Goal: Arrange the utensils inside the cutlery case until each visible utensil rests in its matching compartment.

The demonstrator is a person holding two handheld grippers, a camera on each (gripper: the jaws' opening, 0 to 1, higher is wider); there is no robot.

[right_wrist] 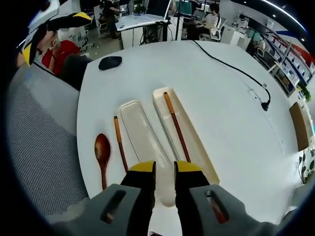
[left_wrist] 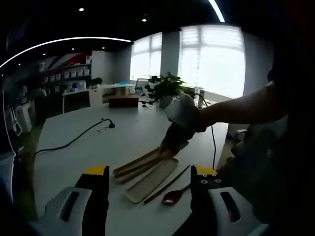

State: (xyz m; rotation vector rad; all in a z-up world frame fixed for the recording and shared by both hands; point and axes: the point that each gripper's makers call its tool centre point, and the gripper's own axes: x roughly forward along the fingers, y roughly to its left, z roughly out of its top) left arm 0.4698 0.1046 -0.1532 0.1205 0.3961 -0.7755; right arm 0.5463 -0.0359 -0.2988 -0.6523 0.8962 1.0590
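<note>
White office table (right_wrist: 221,98) — the cutlery case (right_wrist: 197,147) holds one chopstick (right_wrist: 176,129); lid (right_wrist: 142,137), second chopstick (right_wrist: 120,150) and spoon (right_wrist: 102,153) lie beside it. Right gripper (right_wrist: 164,169) nearly closed, gripping nothing; left gripper (left_wrist: 150,173) wide apart.

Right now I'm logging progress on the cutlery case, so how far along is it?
Done: one chopstick lies in the case. In hand: the right gripper sits at the case's near end, jaws nearly closed; whether it grips anything I can't tell. Left: the second chopstick and spoon lie on the table, beside the lid.
</note>
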